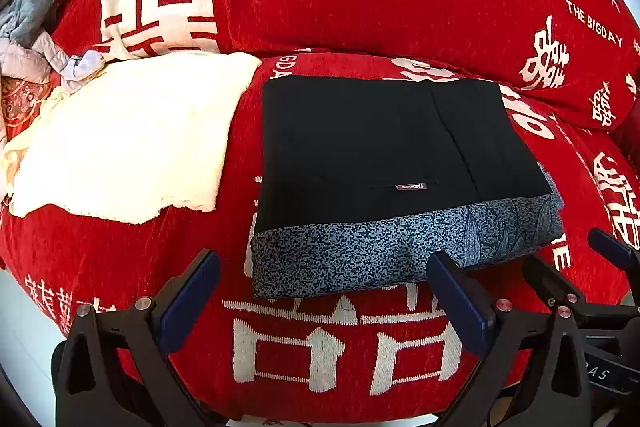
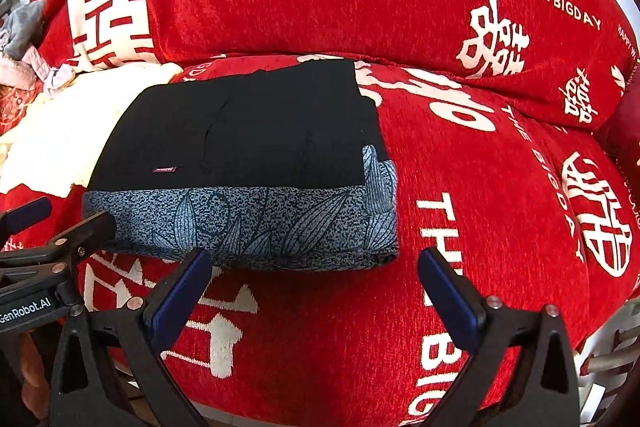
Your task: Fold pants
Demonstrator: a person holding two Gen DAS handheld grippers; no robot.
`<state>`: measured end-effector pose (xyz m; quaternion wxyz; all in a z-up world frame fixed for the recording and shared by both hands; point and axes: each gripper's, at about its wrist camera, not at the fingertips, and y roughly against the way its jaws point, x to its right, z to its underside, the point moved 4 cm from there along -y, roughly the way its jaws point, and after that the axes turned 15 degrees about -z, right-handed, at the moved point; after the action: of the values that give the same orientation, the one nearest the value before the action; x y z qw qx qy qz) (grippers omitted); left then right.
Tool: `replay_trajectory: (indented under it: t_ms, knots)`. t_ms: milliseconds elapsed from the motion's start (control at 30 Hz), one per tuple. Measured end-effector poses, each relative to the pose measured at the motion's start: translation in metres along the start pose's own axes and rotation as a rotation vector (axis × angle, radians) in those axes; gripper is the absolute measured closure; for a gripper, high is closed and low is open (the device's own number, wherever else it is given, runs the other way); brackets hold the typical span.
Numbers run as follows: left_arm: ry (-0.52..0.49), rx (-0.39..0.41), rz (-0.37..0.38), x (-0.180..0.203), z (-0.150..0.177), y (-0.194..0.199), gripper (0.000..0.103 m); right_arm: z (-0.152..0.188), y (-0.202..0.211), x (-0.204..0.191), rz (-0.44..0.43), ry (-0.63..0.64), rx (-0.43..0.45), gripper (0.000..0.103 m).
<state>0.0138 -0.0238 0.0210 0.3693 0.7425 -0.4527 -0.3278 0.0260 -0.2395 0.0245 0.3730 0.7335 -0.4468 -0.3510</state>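
The pants (image 1: 380, 147) lie folded into a flat rectangle on the red sofa seat, black on top with a blue-grey patterned band along the near edge. The right wrist view shows the same pants (image 2: 240, 147) left of centre, leaf print on the band. My left gripper (image 1: 324, 267) is open just short of the band's near edge, nothing between its fingers. My right gripper (image 2: 316, 267) is open too, at the band's near right corner, holding nothing. The other gripper's fingers (image 1: 612, 247) show at the right edge, and likewise the neighbouring fingers (image 2: 60, 223) at the left.
A red sofa cover (image 1: 320, 347) with white characters covers seat and backrest. A cream cloth (image 1: 128, 139) lies left of the pants. Grey and pale clothes (image 1: 28, 27) are piled at the far left. A dark red cushion (image 2: 624, 123) sits at the right.
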Motion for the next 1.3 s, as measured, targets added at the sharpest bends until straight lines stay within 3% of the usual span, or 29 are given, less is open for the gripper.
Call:
replay_trajectory:
  t_ms: [1300]
  knots:
    - [-0.04,-0.012,-0.028,0.011,0.003,-0.002,0.0,-0.002,-0.002,-0.001,0.002,-0.002,-0.006,0.0]
